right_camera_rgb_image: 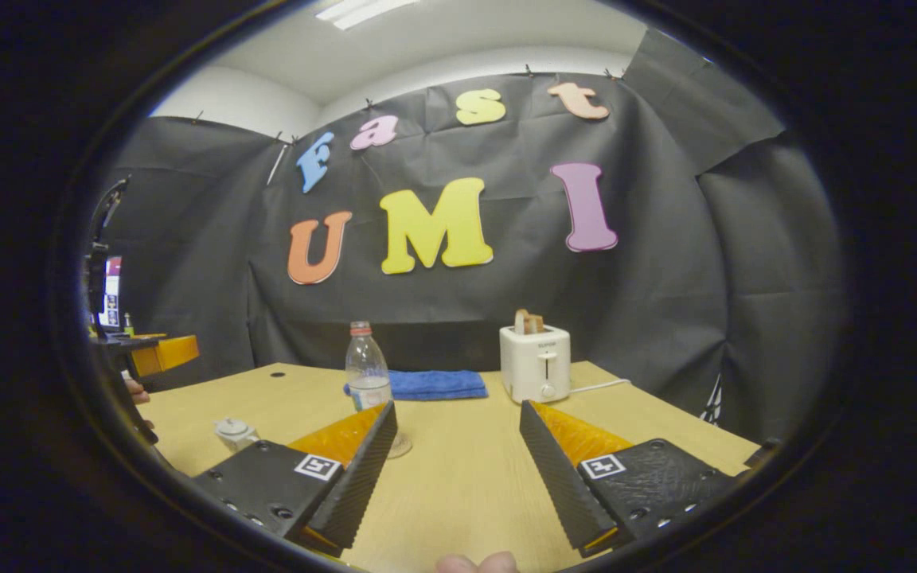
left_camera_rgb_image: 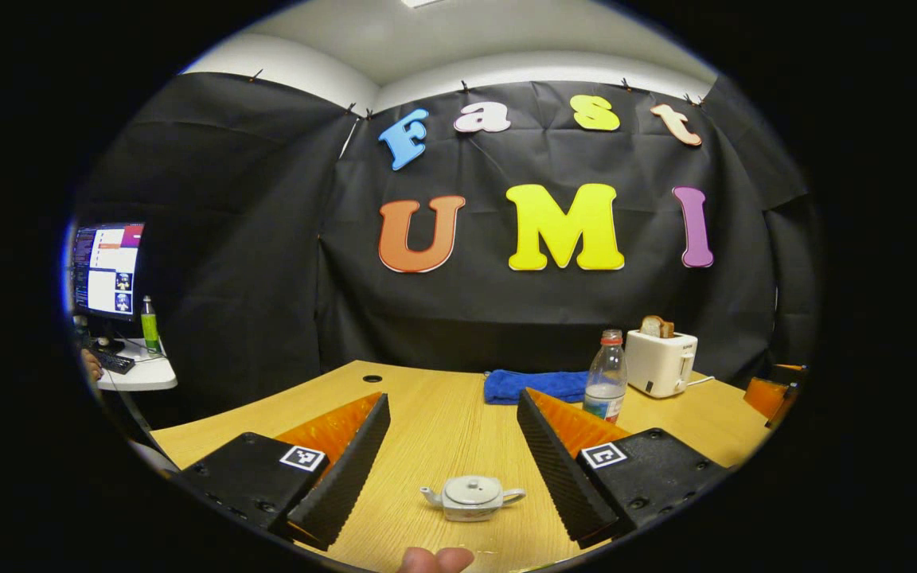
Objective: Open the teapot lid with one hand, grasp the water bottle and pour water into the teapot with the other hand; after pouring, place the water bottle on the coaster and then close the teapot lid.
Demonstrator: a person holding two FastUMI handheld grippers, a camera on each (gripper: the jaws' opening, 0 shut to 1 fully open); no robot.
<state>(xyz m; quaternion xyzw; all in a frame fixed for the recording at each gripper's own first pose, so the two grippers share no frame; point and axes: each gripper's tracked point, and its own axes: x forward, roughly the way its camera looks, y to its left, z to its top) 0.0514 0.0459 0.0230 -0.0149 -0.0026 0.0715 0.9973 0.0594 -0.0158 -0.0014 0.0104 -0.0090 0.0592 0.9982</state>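
A fingertip [left_camera_rgb_image: 436,559] of the person's hand shows at the bottom edge, just below the left gripper [left_camera_rgb_image: 454,469], whose jaws stand wide with nothing held. Between them on the pale wooden table [left_camera_rgb_image: 442,422] sits the small white ceramic teapot [left_camera_rgb_image: 472,497], lid on. It looks fragile and glazed-slick; the lid's little knob seems the place to pinch. Farther back stands the clear plastic water bottle [left_camera_rgb_image: 606,376] with a red cap, light and squeezable, best taken around its middle. The right gripper [right_camera_rgb_image: 458,469] is also wide and empty.

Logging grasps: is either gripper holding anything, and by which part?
Nothing is held. Both grippers' jaws stand open, with teapot and bottle untouched on the table.
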